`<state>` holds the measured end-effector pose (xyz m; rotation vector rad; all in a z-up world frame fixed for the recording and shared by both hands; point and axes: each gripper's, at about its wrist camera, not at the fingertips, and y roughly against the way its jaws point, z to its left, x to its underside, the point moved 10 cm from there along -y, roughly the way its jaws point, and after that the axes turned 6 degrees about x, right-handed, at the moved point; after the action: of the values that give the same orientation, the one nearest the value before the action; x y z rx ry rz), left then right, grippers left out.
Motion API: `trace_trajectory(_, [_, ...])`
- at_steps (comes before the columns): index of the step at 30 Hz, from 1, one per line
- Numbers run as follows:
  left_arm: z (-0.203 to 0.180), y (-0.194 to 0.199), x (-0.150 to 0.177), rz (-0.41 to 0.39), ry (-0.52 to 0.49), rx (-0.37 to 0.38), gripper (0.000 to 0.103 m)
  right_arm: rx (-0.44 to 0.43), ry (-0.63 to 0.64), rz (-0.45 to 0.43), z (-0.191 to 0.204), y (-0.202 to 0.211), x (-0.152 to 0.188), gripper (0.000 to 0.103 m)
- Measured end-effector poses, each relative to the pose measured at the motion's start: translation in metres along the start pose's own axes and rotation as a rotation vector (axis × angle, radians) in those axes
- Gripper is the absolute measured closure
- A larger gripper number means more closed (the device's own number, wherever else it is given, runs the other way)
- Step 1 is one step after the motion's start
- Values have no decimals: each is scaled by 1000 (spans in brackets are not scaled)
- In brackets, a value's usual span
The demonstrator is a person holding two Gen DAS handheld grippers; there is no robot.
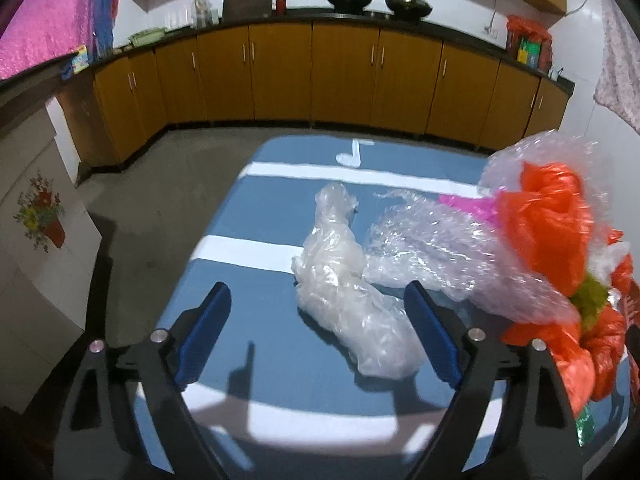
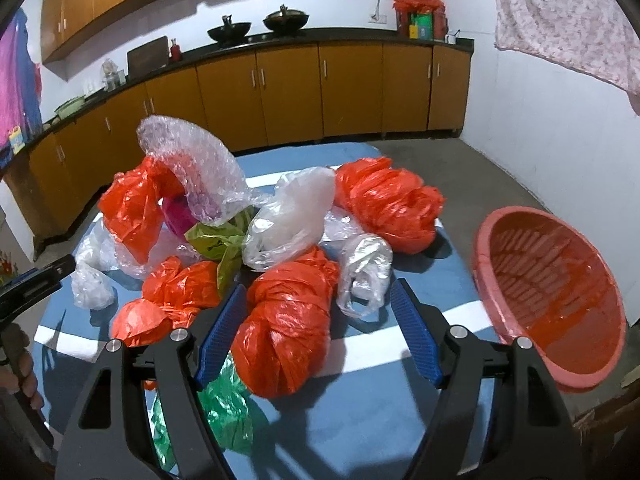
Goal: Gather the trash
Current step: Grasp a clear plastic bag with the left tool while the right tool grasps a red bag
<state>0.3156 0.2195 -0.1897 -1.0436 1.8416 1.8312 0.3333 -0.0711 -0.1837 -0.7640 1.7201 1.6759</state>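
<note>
The right gripper [image 2: 316, 328], jaws wide, straddles a knotted orange plastic bag [image 2: 286, 328] on the blue-and-white striped table [image 2: 360, 432]. The left gripper [image 1: 318, 332] (equally spread) flanks a crumpled clear plastic bag [image 1: 352, 300]; beyond the pile's right side sits a tilted pink plastic basket [image 2: 552, 300].

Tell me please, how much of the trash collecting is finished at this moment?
Nothing looks done: the pink basket at the table's right edge appears empty. In hand: the right gripper, open, straddles an orange bag; the left gripper, open, has a clear bag between its fingers. Left: the whole pile, including the bubble wrap and the far orange bag.
</note>
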Motion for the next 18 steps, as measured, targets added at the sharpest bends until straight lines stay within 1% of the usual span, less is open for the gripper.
trace_trajectory(5, [3, -30, 6, 71, 13, 9, 29, 0, 9, 51, 4, -18, 7, 29])
trace_trajectory(8, [4, -37, 7, 85, 23, 27, 31, -12, 16, 72, 9, -23, 11, 29])
trace_trajectory(10, [4, -41, 8, 95, 33, 45, 35, -27, 26, 80, 13, -25, 13, 29])
trace_trajectory(11, [3, -43, 8, 101, 39, 56, 38, -33, 35, 85, 16, -25, 14, 30])
trace_trajectory(12, [1, -44, 9, 107, 42, 63, 42, -39, 44, 90, 18, -27, 16, 32])
trace_trajectory(13, [0, -46, 10, 113, 45, 74, 43, -46, 51, 98, 21, -28, 17, 38])
trace_trajectory(14, [-1, -47, 11, 119, 47, 81, 48, -60, 56, 108, 23, -28, 19, 46])
trace_trajectory(15, [-2, -48, 12, 122, 49, 92, 53, -71, 57, 115, 25, -29, 21, 51])
trace_trajectory(16, [-3, -47, 13, 122, 49, 95, 55, -75, 57, 119, 26, -28, 22, 58])
trace_trajectory(18, [-5, -47, 13, 119, 44, 102, 66, -80, 56, 114, 26, -25, 22, 60])
